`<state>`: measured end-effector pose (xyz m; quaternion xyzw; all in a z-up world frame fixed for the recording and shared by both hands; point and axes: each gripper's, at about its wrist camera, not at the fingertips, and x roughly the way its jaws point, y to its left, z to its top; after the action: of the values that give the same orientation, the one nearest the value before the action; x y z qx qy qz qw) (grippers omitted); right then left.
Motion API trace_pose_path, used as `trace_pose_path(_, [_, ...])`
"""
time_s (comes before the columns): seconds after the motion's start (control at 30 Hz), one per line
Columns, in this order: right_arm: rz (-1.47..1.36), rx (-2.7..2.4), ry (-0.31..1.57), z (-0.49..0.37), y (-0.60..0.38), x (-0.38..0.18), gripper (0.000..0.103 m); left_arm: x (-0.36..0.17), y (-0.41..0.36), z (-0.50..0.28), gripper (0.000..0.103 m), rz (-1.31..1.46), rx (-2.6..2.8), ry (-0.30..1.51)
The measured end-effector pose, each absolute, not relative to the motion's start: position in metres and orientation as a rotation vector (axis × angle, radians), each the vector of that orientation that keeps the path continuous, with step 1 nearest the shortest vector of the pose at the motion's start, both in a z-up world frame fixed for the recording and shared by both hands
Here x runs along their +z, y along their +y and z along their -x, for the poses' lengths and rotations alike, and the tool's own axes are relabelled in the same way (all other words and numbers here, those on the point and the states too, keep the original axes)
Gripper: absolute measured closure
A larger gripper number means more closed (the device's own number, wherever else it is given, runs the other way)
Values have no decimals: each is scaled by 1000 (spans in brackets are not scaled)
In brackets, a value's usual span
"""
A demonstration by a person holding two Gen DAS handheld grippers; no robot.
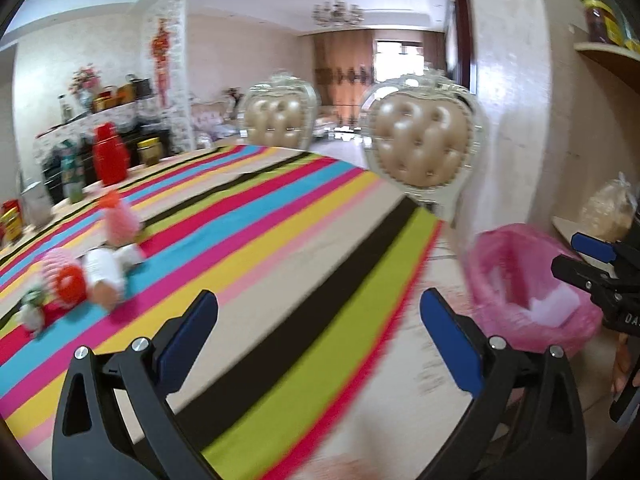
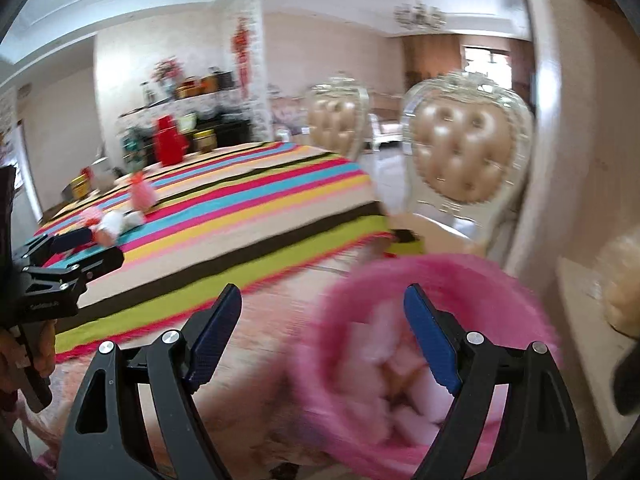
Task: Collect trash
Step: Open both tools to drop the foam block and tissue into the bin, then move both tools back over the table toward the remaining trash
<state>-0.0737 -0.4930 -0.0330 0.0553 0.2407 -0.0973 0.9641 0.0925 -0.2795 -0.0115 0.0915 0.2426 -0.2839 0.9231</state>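
Nearest to me, the right gripper [image 2: 322,336] has its fingers [image 2: 430,340] spread wide with nothing between them, just above the pink-lined trash bin [image 2: 496,284]; I see white paper in it, blurred. My left gripper [image 1: 319,330] is also wide apart and holds nothing, over the near edge of the table [image 1: 280,264] with its striped cloth. Farther on the table, to the left, lies a blurred cluster of trash [image 1: 96,264]: small bottles and pink-white pieces. Behind it stands a red jug [image 1: 110,156], and two padded chairs [image 1: 424,148] are at the far side.
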Motion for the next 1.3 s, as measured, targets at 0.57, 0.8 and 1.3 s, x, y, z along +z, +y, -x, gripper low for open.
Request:
trace_pose_path(0.57, [1,168,548,-49,-297,-32,18,-19,-54,-148,5,-82,-120,595])
trace_pose_path(0.8, [-41,204,611,-133,-247,-41,18,-31,16,-200,5,-30,69,650])
trace_pose_path(1.3, [-2,217,749,-250,-178,-68,18,-52,48,-266,5,89,118,772])
